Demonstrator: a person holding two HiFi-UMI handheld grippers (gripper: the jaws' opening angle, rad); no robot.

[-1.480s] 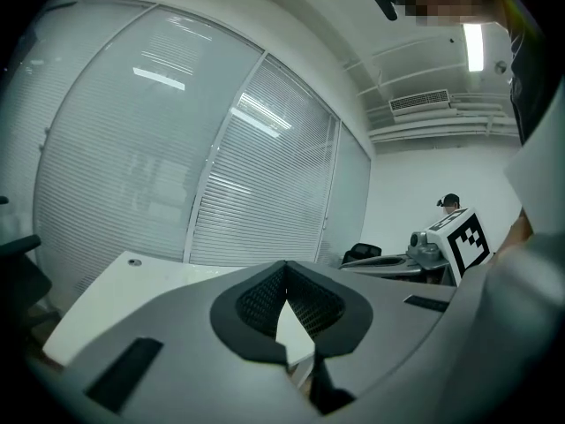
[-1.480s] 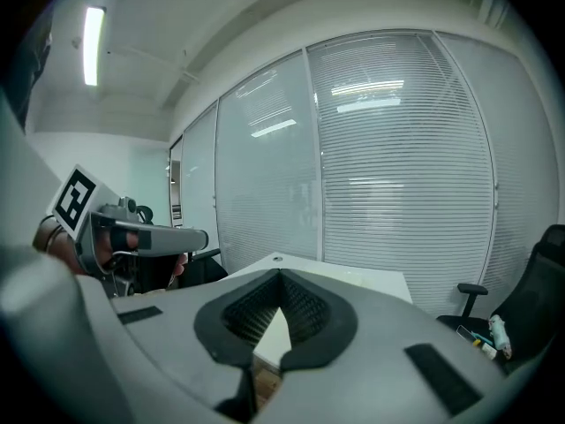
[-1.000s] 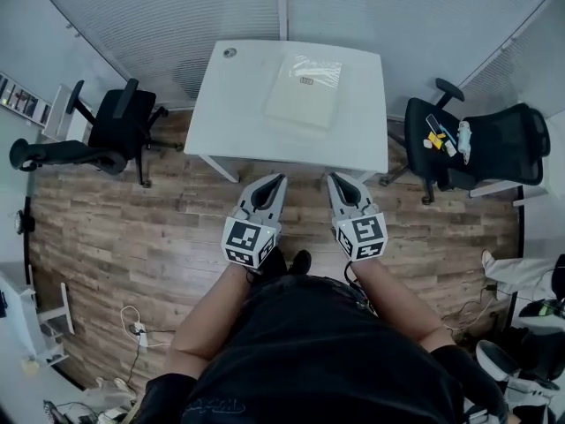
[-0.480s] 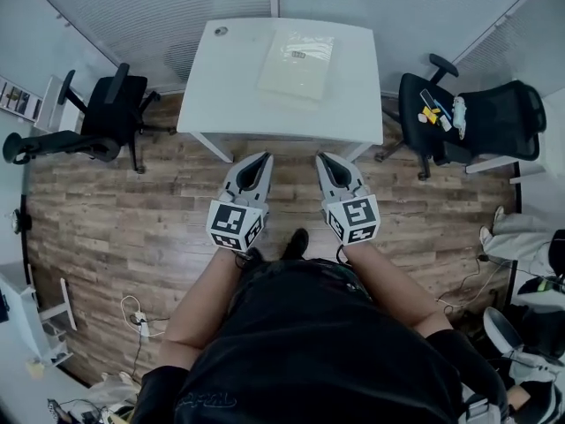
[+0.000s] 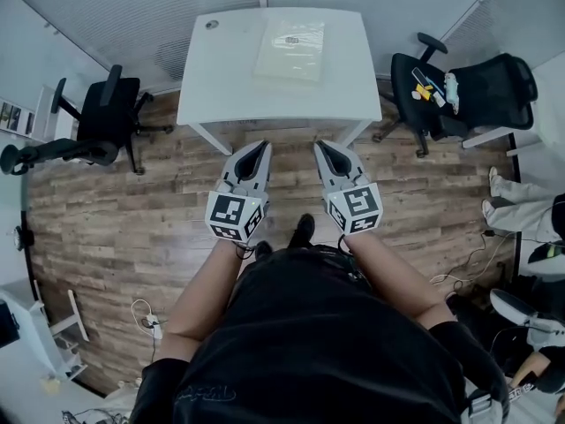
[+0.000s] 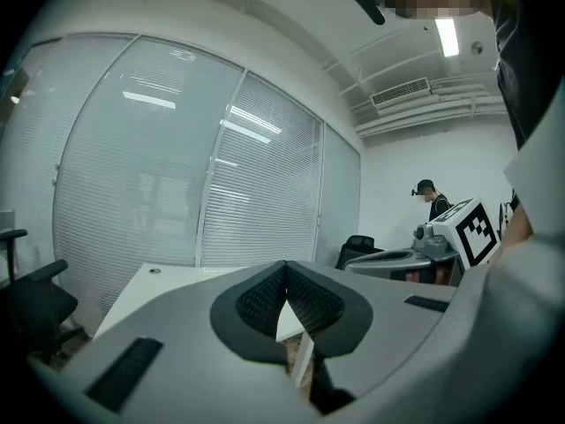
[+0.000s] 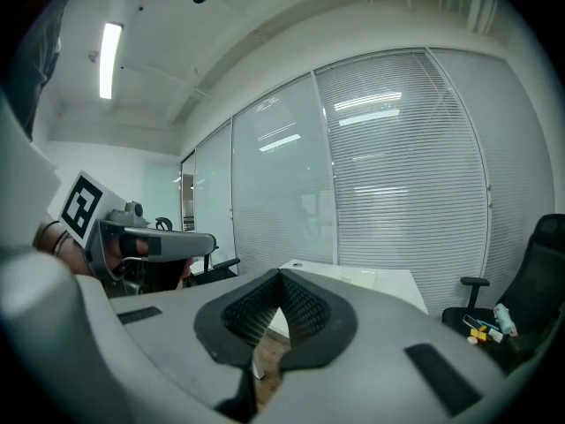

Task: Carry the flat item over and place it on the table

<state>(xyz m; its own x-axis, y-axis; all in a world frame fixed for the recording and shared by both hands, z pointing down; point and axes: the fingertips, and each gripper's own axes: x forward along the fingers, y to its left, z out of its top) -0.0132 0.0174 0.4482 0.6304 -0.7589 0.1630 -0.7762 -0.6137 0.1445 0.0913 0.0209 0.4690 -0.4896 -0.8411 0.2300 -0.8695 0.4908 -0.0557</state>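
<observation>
Pale flat item (image 5: 290,51) is lying on the table (image 5: 212,87) at twelve o'clock; left gripper (image 5: 259,147) and right gripper (image 5: 321,147) are hovering equally far from it, jaws pressed together, carrying nothing.

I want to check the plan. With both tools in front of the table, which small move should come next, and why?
Probably hold both back: the flat packet already lies on the white table, and the left tool and right tool are shut and empty.
</observation>
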